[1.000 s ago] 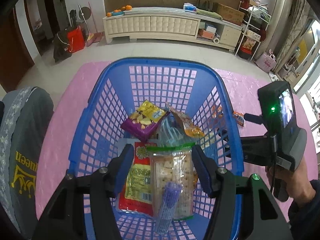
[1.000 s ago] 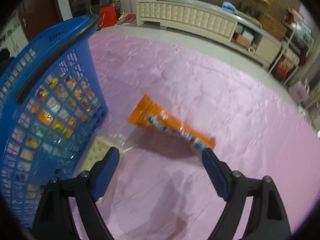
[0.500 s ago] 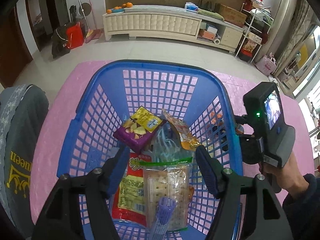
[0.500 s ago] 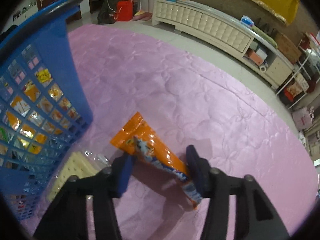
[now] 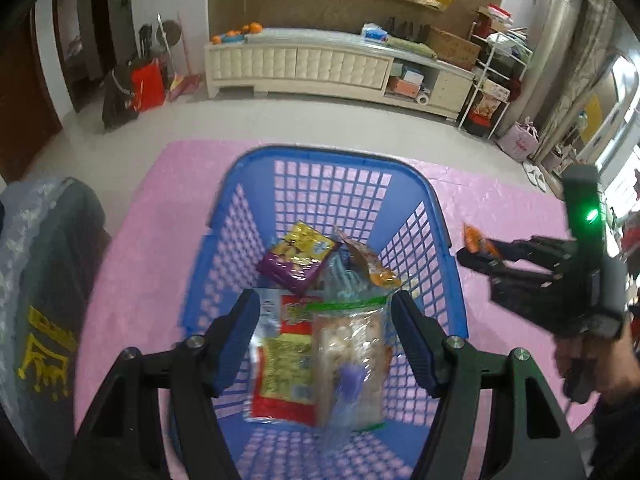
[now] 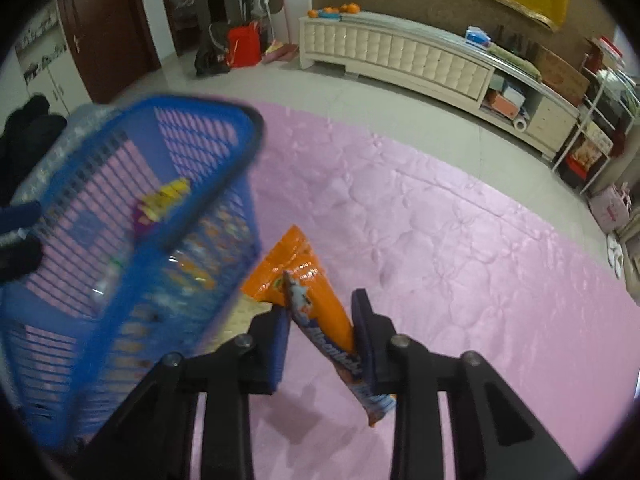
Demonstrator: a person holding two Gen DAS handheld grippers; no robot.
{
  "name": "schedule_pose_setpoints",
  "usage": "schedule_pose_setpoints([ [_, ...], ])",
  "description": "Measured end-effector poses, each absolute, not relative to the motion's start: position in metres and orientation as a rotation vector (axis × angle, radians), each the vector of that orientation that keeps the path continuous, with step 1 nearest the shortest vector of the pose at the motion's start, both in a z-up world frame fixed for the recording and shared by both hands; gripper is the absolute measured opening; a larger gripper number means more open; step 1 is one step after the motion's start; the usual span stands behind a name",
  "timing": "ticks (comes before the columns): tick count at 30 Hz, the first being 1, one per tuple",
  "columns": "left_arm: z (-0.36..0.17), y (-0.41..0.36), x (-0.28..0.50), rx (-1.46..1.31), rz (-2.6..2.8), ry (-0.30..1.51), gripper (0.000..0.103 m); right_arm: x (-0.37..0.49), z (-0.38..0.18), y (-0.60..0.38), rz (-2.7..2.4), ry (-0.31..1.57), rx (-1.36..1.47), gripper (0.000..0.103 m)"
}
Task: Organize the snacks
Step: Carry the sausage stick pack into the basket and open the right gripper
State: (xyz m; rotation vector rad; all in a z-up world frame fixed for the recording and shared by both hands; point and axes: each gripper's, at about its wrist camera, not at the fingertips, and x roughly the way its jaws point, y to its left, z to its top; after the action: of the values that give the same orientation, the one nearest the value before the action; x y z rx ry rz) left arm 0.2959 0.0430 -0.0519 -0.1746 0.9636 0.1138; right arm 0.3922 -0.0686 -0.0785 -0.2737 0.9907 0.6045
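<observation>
A blue plastic basket [image 5: 440,240] stands on a pink quilted cover [image 6: 460,240] and holds several snack packs, among them a clear cracker pack [image 5: 352,348] and a purple-yellow bag [image 5: 296,256]. My left gripper [image 5: 326,320] is open above the basket, over the cracker pack. My right gripper [image 6: 320,320] is shut on an orange snack packet [image 6: 316,300] and holds it lifted just right of the basket [image 6: 120,240]. The packet's tip also shows in the left wrist view [image 5: 471,237].
A pale cracker pack [image 6: 240,312] lies on the cover by the basket's right wall, partly hidden. A grey cushion [image 5: 44,280] sits left of the basket. A long white cabinet [image 5: 332,68] and shelves [image 5: 496,80] stand far across the tiled floor.
My right gripper closed on the orange packet and lifted it off the cover toward the basket. My left gripper rose a little above the basket and stayed open.
</observation>
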Motion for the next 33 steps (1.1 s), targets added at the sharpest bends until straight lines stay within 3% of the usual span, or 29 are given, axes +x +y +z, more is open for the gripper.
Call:
schedule_pose_setpoints([
  [15,0.003,0.087,0.233,-0.162,0.12,0.864,0.066,0.325,-0.01,-0.01,0.693,0.906,-0.298,0.035],
  [33,-0.029,0.134,0.213,-0.207,0.173,0.876,0.066,0.309,-0.055,0.069,0.74,1.007,-0.318,0.035],
])
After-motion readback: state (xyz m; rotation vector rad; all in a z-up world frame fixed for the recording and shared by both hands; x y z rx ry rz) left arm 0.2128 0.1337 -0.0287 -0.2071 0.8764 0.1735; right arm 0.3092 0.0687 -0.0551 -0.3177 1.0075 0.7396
